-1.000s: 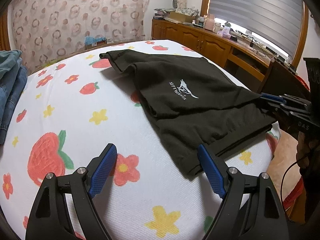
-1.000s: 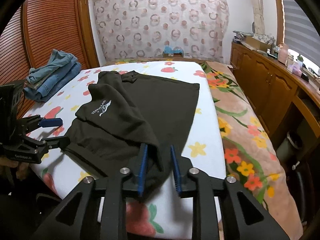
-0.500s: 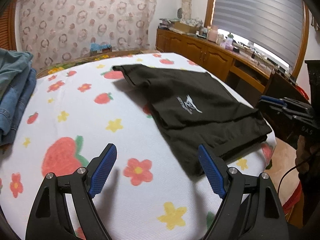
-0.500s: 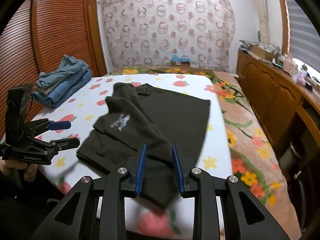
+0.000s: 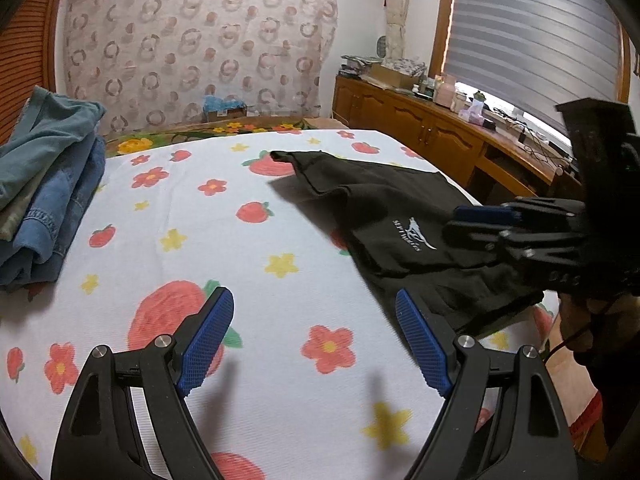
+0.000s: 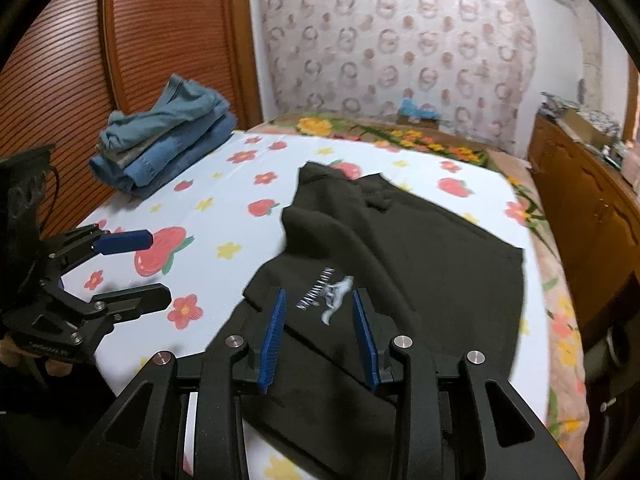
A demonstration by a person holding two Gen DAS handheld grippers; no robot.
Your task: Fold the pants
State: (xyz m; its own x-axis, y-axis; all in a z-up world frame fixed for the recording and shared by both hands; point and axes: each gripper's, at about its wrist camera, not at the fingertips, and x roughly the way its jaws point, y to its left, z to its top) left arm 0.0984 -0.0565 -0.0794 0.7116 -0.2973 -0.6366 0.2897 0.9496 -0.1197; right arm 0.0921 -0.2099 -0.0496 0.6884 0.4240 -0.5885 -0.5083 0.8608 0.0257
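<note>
Both grippers are hovering over the bed, tilted downward. The left gripper is spread wide with nothing between its blue pads, only the strawberry-print sheet below. The right gripper is partly open, its jaws having just been opening; the pads are not pressing on anything, though the cloth lies under them.

The folded black pants are lying flat on the bed's right half, just beside the left gripper's right finger and directly beneath the right gripper. The white logo is facing up between the right pads. The long axis is running from the near edge toward the far curtain, angled slightly left.

A jeans stack is sitting well apart at the far left.
</note>
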